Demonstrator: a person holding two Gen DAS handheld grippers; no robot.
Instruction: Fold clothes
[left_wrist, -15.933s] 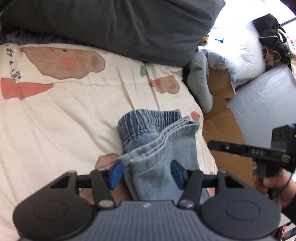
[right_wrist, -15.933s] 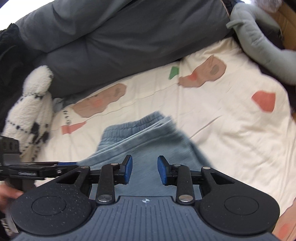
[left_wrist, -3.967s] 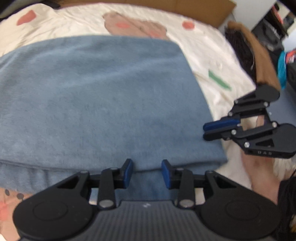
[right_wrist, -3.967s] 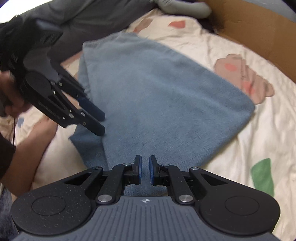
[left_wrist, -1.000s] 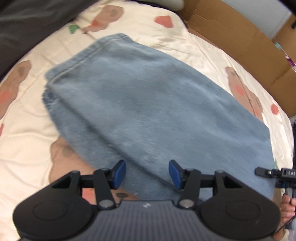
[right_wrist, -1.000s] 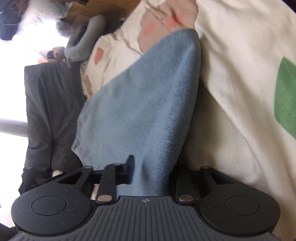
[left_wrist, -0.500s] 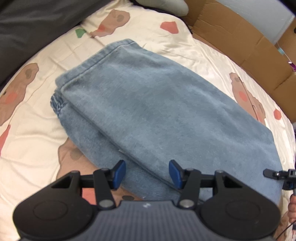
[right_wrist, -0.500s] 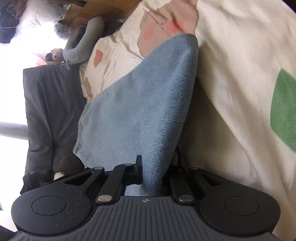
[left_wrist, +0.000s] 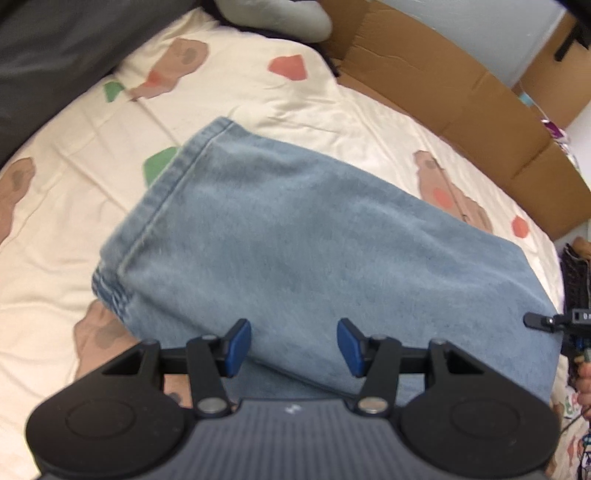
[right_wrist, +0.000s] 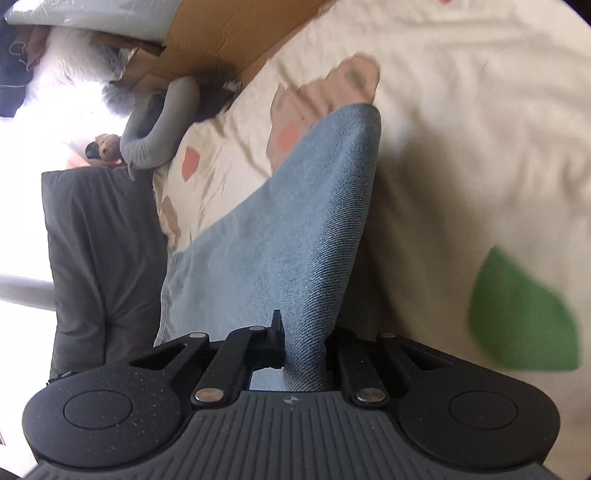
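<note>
Folded light-blue jeans (left_wrist: 314, 236) lie on a cream bed sheet (left_wrist: 66, 206) with bear and colour patches. My left gripper (left_wrist: 293, 347) is open and hovers above the near edge of the jeans, holding nothing. My right gripper (right_wrist: 304, 343) is turned on its side and shut on the folded edge of the jeans (right_wrist: 295, 236), which rises in a ridge between its fingers. The right gripper also shows at the right edge of the left wrist view (left_wrist: 565, 321), at the jeans' right end.
A dark grey duvet (left_wrist: 55, 48) lies at the head of the bed. Brown cardboard (left_wrist: 461, 96) lines the far side. A grey plush toy (right_wrist: 162, 125) lies by the cardboard. A bright window area (right_wrist: 55, 92) lies behind it.
My right gripper has closed tighter on the jeans' edge. My left gripper has shifted right and forward over the jeans, still open.
</note>
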